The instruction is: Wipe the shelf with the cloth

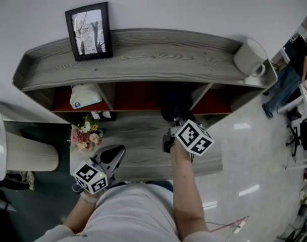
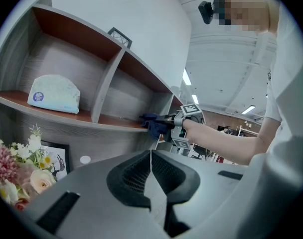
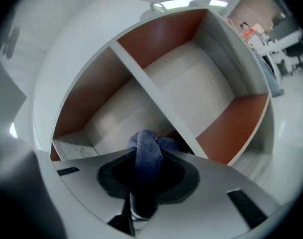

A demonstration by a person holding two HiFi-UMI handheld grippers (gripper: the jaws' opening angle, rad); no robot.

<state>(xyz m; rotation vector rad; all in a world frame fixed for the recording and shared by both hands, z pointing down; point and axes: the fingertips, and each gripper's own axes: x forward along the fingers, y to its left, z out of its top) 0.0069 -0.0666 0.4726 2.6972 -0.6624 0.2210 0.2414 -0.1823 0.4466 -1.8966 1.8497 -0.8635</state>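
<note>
Between right gripper (image 3: 144, 176) fingers (image 3: 185, 177), cloth (image 3: 146, 143) clearly blue; overhead, dark.

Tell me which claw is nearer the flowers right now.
Left. The left claw hangs shut just beside the flowers; the right claw is farther off at the middle compartment, clamped on the blue cloth.

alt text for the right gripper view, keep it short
The right gripper, jaws shut on a bunched blue cloth, points into a grey wood-grain shelf unit with reddish-brown inner panels. A pale divider splits the unit into two open compartments, and the whole scene appears tilted.
</note>
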